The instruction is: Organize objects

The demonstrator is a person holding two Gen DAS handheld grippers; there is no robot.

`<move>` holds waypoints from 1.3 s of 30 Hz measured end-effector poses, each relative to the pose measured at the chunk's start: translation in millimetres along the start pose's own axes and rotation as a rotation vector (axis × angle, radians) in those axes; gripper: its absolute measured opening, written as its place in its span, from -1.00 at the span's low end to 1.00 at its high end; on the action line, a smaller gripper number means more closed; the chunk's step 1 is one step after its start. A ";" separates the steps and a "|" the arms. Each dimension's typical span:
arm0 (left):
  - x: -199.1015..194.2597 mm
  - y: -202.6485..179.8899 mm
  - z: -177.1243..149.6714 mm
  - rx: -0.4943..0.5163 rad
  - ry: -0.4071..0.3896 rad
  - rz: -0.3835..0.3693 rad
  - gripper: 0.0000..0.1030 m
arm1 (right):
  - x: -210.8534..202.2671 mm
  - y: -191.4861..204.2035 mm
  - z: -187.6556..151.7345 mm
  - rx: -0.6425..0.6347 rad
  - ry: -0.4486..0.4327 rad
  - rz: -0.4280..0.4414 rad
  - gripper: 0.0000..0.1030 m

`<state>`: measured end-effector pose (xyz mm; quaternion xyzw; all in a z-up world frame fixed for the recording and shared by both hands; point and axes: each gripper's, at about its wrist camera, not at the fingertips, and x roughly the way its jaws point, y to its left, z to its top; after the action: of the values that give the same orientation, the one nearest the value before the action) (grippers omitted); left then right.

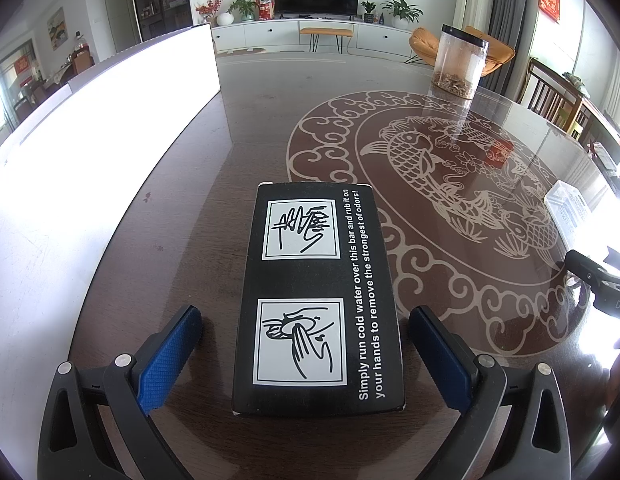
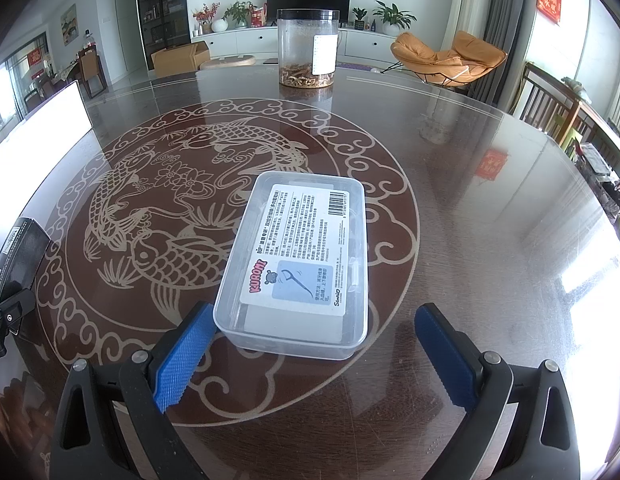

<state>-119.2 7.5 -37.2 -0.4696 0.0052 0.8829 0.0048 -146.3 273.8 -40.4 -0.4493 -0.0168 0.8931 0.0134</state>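
On the glossy fish-patterned table (image 2: 449,200), both tongs are spread wide: the left gripper (image 1: 306,334) straddles a black box (image 1: 315,300), the right gripper (image 2: 313,334) a clear plastic box (image 2: 298,264). Both look set to grasp, so squeezing comes next. Beyond stands a jar (image 2: 308,48).

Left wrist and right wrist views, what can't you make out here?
- Left wrist: white bin is overexposed, contents unseen.
- Left wrist: clear box washed out by glare at right edge.
- Right wrist: black box cut off by left edge.
- Right wrist: jar label too small to read.
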 end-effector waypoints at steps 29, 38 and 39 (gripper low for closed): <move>-14.4 32.5 -1.9 0.012 0.067 -0.232 1.00 | 0.3 0.2 0.1 0.000 0.000 0.000 0.93; -23.0 37.2 8.3 0.063 0.046 -0.255 1.00 | 0.2 0.2 0.2 0.003 0.000 0.001 0.93; -18.3 30.8 9.4 0.086 0.055 -0.223 1.00 | -1.3 -0.7 0.0 0.007 -0.007 0.008 0.93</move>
<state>-117.1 -23.3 -16.6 -0.4907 -0.0091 0.8625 0.1231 -145.5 274.4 -39.3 -0.4461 -0.0121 0.8948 0.0112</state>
